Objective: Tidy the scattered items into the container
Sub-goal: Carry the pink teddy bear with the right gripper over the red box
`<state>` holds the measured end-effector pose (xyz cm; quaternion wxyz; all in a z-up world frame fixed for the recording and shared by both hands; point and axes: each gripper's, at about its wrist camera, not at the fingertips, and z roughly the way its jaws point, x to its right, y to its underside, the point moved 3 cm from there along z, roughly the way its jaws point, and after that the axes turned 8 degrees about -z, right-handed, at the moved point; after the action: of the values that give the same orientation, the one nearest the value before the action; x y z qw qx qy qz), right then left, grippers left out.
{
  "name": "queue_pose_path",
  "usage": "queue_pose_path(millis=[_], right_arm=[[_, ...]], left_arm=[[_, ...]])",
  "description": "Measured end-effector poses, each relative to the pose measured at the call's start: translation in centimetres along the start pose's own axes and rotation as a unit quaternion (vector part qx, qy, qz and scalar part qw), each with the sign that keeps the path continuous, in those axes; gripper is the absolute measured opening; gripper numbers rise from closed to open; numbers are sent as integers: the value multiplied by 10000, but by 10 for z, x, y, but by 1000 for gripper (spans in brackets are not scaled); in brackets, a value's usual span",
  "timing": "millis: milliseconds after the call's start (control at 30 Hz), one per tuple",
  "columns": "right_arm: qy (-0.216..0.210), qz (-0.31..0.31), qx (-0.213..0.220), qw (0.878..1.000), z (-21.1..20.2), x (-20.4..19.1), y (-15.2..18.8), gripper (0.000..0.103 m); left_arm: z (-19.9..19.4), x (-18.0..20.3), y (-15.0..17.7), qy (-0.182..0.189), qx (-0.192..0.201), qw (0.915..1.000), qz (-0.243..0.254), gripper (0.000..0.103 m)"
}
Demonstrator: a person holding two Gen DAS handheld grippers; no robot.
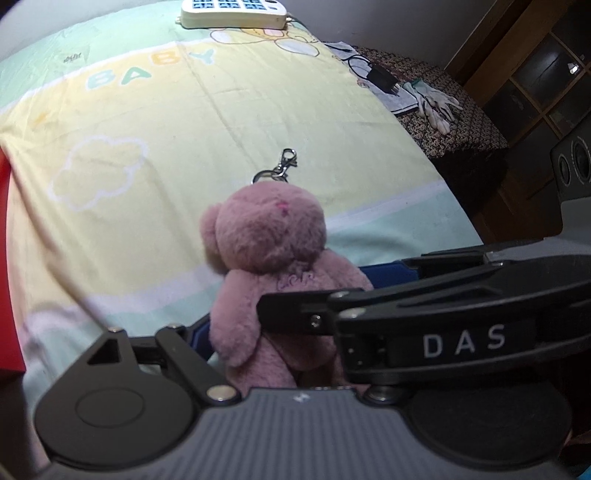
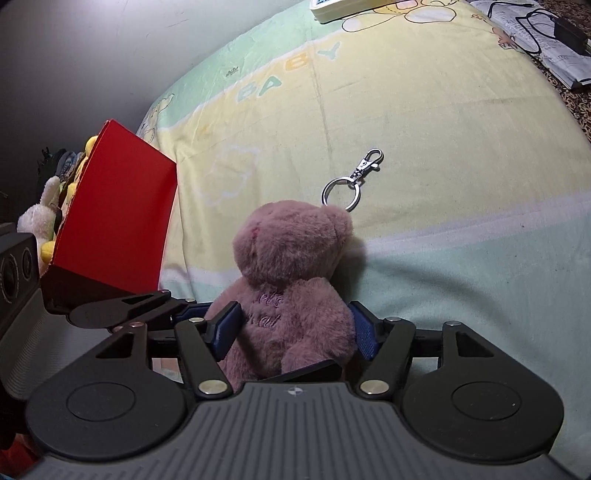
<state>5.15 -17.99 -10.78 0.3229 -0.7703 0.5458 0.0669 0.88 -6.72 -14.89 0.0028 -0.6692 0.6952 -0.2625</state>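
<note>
You've got the pink plush bear [image 1: 273,266] sitting right between your left gripper's [image 1: 295,306] blue-padded fingers [image 1: 384,271], its metal key ring and clasp [image 1: 279,169] lying on the yellow-green "BABY" blanket [image 1: 155,155] just past its head. The other gripper [image 1: 424,317], marked DAS, crosses in from the right over the bear's body. Far edge: a cream keypad device [image 1: 232,13]. Off the blanket to the right, white gloves [image 1: 436,105] and a black charger [image 1: 382,79].
</note>
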Motion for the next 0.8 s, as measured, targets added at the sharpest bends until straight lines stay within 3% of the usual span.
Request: queue_pose_path(millis=[467, 800], right_arm=[[-11, 383, 84, 9992, -17, -2, 16, 58], [-121, 289, 267, 9992, -35, -45, 12, 58]], left_arm=[[-15, 9, 8, 113, 132, 9998, 124, 77], [-59, -1, 11, 351, 398, 9982, 286, 77]])
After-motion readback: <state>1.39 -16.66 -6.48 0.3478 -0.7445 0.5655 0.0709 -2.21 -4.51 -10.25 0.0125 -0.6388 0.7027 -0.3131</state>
